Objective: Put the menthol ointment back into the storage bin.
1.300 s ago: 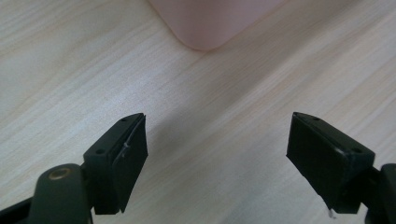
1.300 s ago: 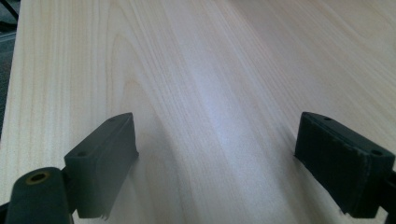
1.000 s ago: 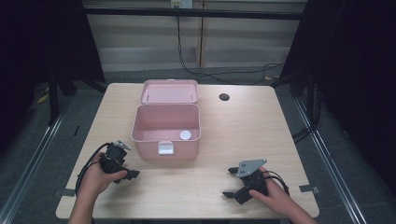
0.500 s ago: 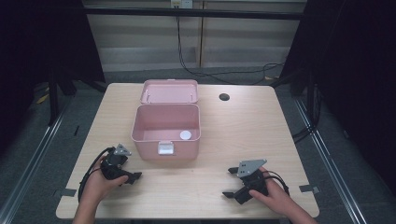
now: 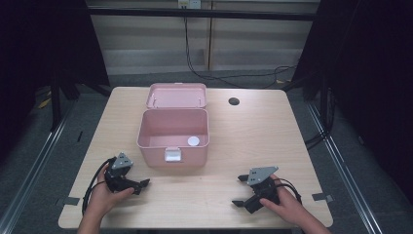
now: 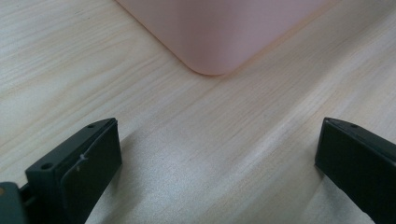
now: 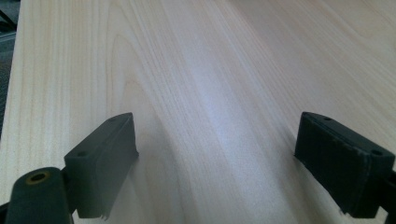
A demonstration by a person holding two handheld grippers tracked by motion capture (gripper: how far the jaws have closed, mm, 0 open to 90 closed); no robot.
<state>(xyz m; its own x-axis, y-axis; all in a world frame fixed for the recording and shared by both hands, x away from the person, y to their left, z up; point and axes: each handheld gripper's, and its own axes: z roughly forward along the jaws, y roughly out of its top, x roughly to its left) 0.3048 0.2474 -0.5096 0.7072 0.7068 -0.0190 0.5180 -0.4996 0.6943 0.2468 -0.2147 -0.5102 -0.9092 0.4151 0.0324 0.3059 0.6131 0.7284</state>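
From the high view, I see the pink box standing mid-table, lid thrown back, a white disc inside; my left gripper and right gripper rest near the front edge, both spread wide and empty. In the left gripper view, its jaws have just been opening, nothing between them, the box corner ahead. In the right gripper view, bare table. I judge the box light, rigid, slick plastic; I'd take it by a thin wall rim.
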